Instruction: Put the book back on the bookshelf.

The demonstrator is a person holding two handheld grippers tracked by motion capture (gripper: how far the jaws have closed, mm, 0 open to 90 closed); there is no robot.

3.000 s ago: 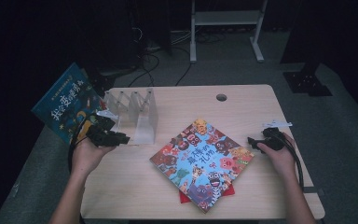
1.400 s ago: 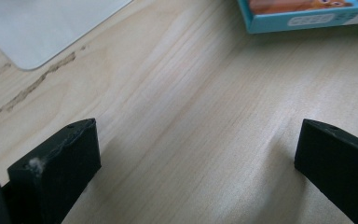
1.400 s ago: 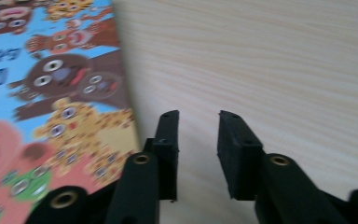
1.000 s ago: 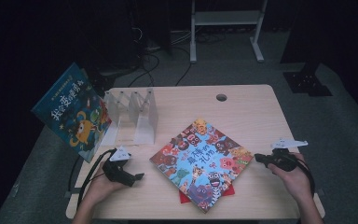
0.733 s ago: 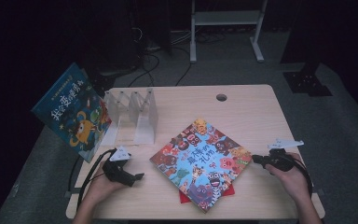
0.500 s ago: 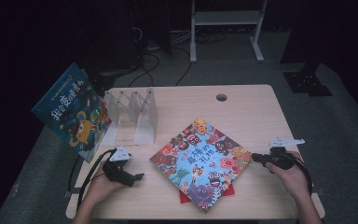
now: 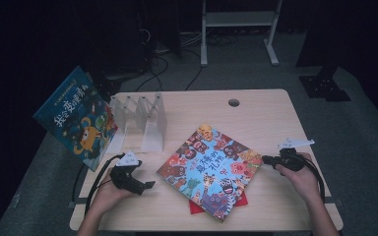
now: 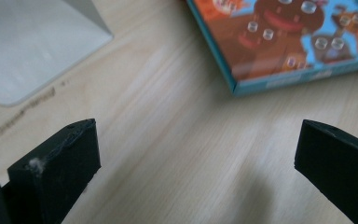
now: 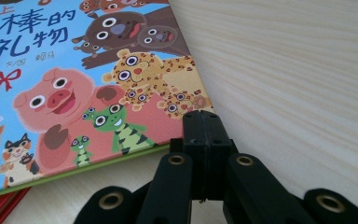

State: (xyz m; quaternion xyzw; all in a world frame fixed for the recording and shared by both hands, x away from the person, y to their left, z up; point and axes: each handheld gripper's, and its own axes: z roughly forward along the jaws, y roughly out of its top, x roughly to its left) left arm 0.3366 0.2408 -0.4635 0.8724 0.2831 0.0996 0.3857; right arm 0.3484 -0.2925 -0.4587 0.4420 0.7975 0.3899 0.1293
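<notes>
Near edge of the counter (image 7: 275,113): two forearms enter from below, each hand carrying a claw.

Left claw (image 7: 150,185): resting low on the wood at the near left, pointing toward the picture book. Released; in the left gripper view both black jaws stand wide apart with bare wood grain between them, nothing held. Same view shows the teal corner of the picture book (image 8: 279,42) ahead and to the right, apart from the jaws, and the pale base of the rack (image 8: 32,46) at upper left.

Right claw (image 7: 266,159): at the near right, level with the counter, tips aimed at the book's right corner. Clenched; in the right gripper view (image 9: 204,122) the two jaws are pressed flat together, nothing between them. The tips sit just at the book's edge, by the leopard and frog drawings; contact cannot be told.

Middle of the counter: picture book (image 7: 210,169) lies flat, cover up, turned diamond-wise, animal faces on blue. Under it a red book (image 7: 242,200) shows at the near corner.

Farther left: clear divider rack (image 7: 140,120) stands upright on the counter. Leaning against its left side, past the counter's edge, a blue book (image 7: 78,118) with a yellow monster, tilted.

Far side: round cable hole (image 7: 234,103) in the wood. Beyond the counter, a white stand (image 7: 238,29) on the dark floor.
</notes>
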